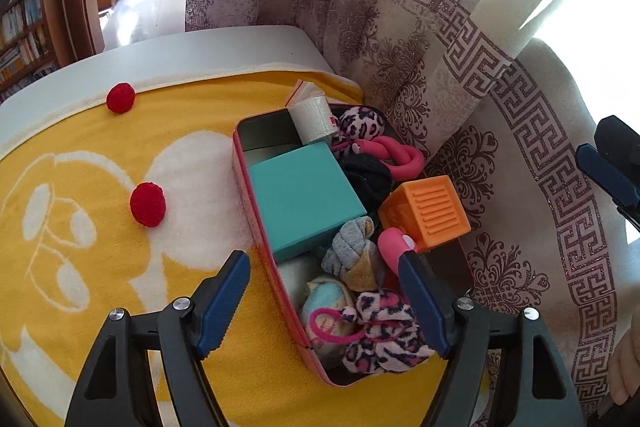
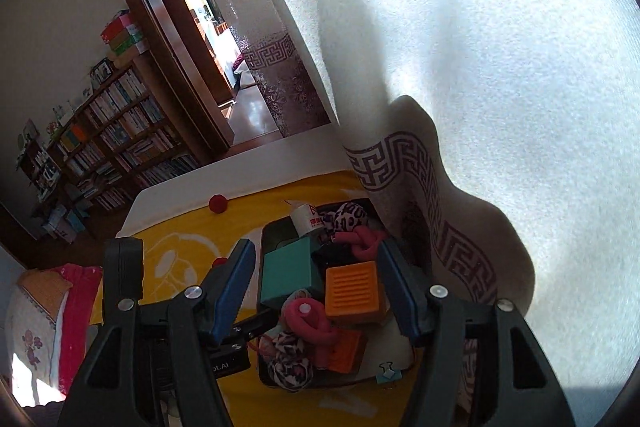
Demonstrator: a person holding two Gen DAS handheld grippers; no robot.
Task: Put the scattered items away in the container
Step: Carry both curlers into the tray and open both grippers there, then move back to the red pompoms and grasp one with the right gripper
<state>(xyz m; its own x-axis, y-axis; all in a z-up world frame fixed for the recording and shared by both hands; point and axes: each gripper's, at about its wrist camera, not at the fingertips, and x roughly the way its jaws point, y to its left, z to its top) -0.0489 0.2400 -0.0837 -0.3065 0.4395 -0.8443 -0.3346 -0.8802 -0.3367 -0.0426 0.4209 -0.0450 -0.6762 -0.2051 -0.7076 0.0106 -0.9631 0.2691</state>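
A pink tin on the yellow blanket holds a teal box, an orange ridged cube, a pink knotted toy, leopard-print socks, a white roll and other items. Two red balls lie on the blanket, one near and one far. My left gripper is open and empty just above the tin's near end. My right gripper is open and empty above the tin; the cube and teal box show between its fingers.
A patterned curtain hangs close behind the tin. The white table edge runs beyond the blanket. A small teal binder clip lies beside the tin. A bookshelf and a doorway stand farther off.
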